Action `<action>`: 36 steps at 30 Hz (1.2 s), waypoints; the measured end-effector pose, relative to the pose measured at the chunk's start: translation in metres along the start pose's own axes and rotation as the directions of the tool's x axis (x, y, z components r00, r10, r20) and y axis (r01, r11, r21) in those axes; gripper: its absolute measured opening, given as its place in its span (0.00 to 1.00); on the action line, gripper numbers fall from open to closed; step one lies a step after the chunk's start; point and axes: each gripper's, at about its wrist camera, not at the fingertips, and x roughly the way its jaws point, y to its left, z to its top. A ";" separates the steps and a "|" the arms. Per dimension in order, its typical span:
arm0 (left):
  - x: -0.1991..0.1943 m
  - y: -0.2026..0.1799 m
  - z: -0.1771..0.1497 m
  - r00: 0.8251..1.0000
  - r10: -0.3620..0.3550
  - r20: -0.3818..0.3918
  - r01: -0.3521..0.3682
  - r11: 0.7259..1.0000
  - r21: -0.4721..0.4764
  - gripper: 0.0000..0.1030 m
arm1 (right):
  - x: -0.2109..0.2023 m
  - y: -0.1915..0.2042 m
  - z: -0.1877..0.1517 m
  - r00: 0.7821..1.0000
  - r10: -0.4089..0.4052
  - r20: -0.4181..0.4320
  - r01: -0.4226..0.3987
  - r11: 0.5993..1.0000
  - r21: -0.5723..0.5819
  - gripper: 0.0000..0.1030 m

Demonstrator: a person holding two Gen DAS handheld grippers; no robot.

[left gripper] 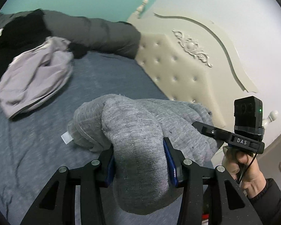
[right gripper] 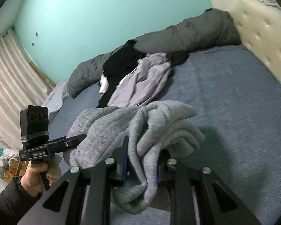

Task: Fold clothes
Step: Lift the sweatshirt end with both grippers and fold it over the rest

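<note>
A grey knit garment [left gripper: 138,131] hangs bunched above the blue-grey bed sheet [left gripper: 103,78], held between both grippers. My left gripper [left gripper: 140,161] is shut on a thick fold of it, blue pads pressing each side. In the right wrist view the same grey garment [right gripper: 140,127] drapes over my right gripper [right gripper: 142,161], which is shut on another fold. The other gripper [left gripper: 234,138] shows at the right of the left wrist view, its tip buried in the cloth. A white label [left gripper: 66,137] sticks out from the garment's left side.
A lilac garment [left gripper: 33,76] and black clothing [left gripper: 18,31] lie crumpled at the far side of the bed, against a long grey pillow [left gripper: 95,33]. A cream tufted headboard [left gripper: 178,65] bounds the bed. Curtains [right gripper: 7,75] and clutter [right gripper: 7,161] stand beyond the bed's edge.
</note>
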 end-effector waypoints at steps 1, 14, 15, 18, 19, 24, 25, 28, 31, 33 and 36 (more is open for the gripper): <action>0.012 -0.010 0.007 1.000 -0.006 -0.002 0.007 1.000 0.009 0.47 | -0.008 -0.010 0.005 1.000 -0.013 0.007 0.013 1.000 0.001 0.20; 0.147 -0.105 0.081 0.998 -0.060 0.037 0.056 0.994 0.089 0.47 | -0.067 -0.134 0.077 0.989 -0.104 0.104 0.105 0.995 -0.002 0.20; 0.157 -0.112 0.086 0.997 -0.060 0.043 0.055 0.994 0.097 0.47 | -0.069 -0.141 0.081 0.987 -0.111 0.114 0.113 0.994 -0.012 0.20; 0.182 -0.129 0.092 0.995 -0.062 0.079 0.052 0.991 0.124 0.47 | -0.077 -0.163 0.092 0.980 -0.135 0.149 0.142 0.989 -0.039 0.20; 0.191 -0.133 0.090 0.994 -0.067 0.088 0.056 0.991 0.121 0.47 | -0.079 -0.172 0.093 0.976 -0.143 0.165 0.151 0.988 -0.039 0.20; 0.247 -0.140 0.061 0.994 -0.075 0.082 0.067 0.993 0.101 0.48 | -0.076 -0.227 0.074 0.964 -0.177 0.200 0.177 0.984 0.018 0.20; 0.259 -0.139 0.052 0.995 -0.073 0.070 0.067 0.994 0.089 0.47 | -0.071 -0.239 0.063 0.965 -0.189 0.181 0.185 0.982 0.038 0.20; 0.309 -0.126 0.005 0.995 -0.085 -0.050 0.084 0.996 -0.009 0.48 | -0.054 -0.273 0.025 0.970 -0.222 0.097 0.212 0.972 0.100 0.20; 0.330 -0.123 -0.024 0.989 -0.101 -0.112 0.096 0.994 -0.049 0.47 | -0.037 -0.307 -0.013 0.969 -0.248 0.010 0.243 0.957 0.159 0.20; 0.335 -0.126 -0.039 0.984 -0.110 -0.140 0.104 0.993 -0.052 0.47 | -0.039 -0.320 -0.030 0.970 -0.242 -0.014 0.241 0.954 0.177 0.20; 0.341 -0.131 -0.058 0.976 -0.124 -0.178 0.114 0.991 -0.065 0.48 | -0.046 -0.330 -0.042 0.974 -0.224 -0.038 0.227 0.951 0.212 0.20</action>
